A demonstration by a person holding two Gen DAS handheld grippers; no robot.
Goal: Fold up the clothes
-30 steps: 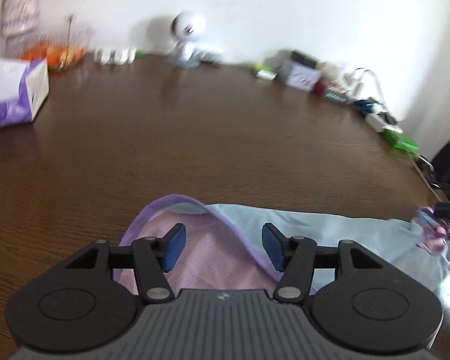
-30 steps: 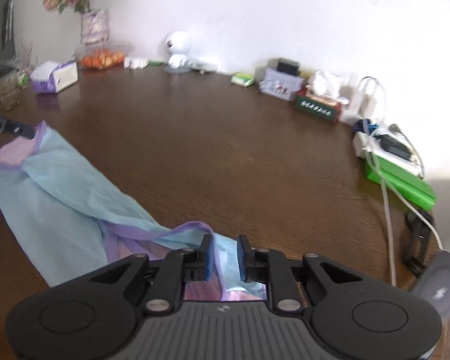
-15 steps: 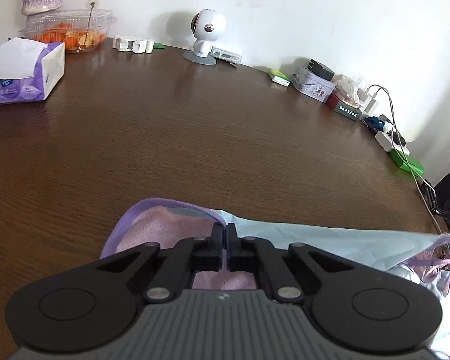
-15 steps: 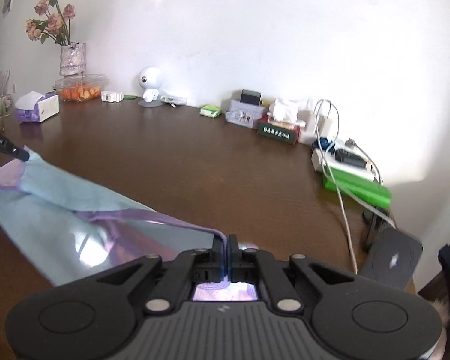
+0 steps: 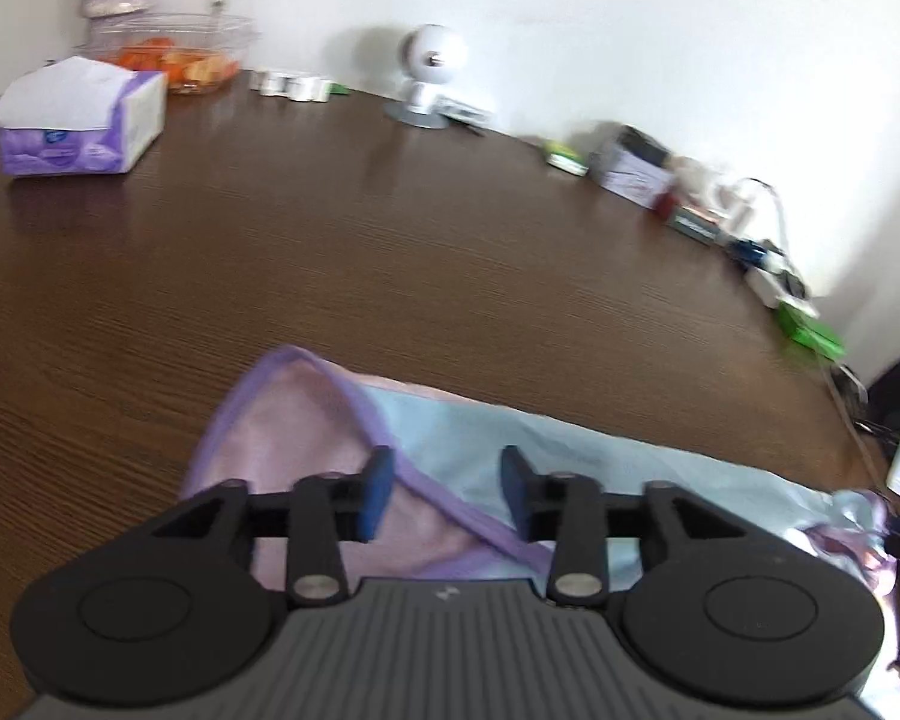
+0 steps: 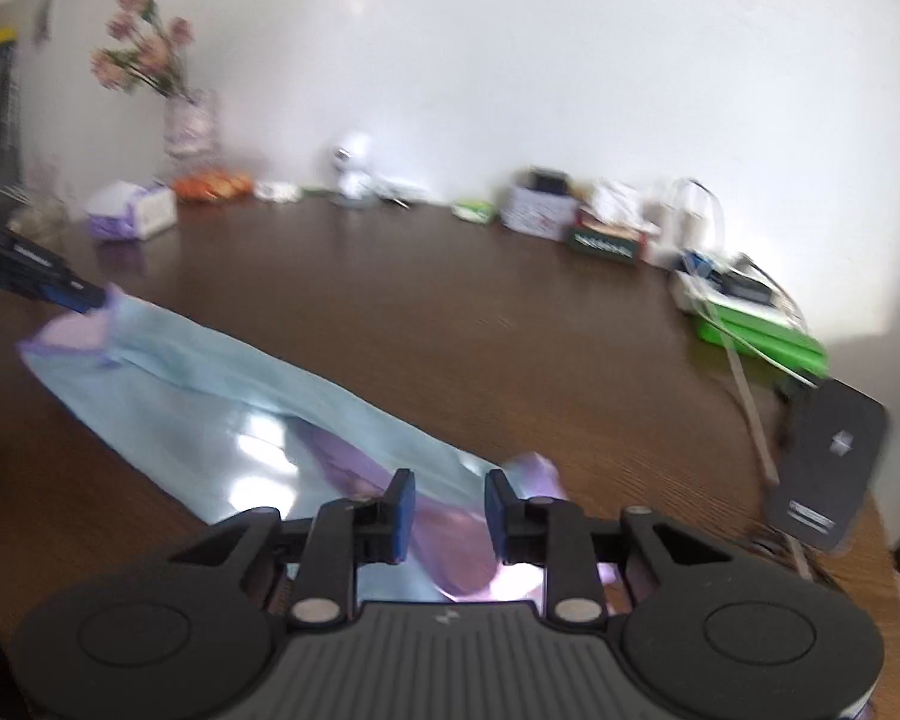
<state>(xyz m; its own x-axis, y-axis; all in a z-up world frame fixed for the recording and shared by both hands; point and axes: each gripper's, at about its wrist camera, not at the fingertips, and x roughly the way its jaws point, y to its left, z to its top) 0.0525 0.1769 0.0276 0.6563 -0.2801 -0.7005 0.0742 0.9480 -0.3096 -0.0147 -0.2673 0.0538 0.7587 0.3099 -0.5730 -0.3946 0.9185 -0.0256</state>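
Observation:
A light blue garment (image 6: 210, 384) with pink lining (image 5: 282, 420) and a purple hem lies stretched across the brown wooden table (image 5: 390, 252). My left gripper (image 5: 448, 492) hovers over its pink, folded-back end. Its jaws are opening, the purple hem runs between the blue pads, and they do not press on it. In the right wrist view, this left gripper (image 6: 48, 282) shows at the garment's far corner. My right gripper (image 6: 450, 510) sits over the near, purple-pink end. Its jaws are also opening, with cloth lying between the pads but not pinched.
A purple tissue box (image 5: 78, 120), a clear tub of orange food (image 5: 174, 60) and a white round figure (image 5: 429, 72) stand along the far wall. Small boxes, cables and a green power strip (image 6: 762, 336) crowd the right edge, beside a black pad (image 6: 828, 468). A flower vase (image 6: 189, 120) stands far left.
Half a second ago both grippers were shut on the garment's ends. Now both stand open and the cloth rests on the table. Both views have shifted sideways.

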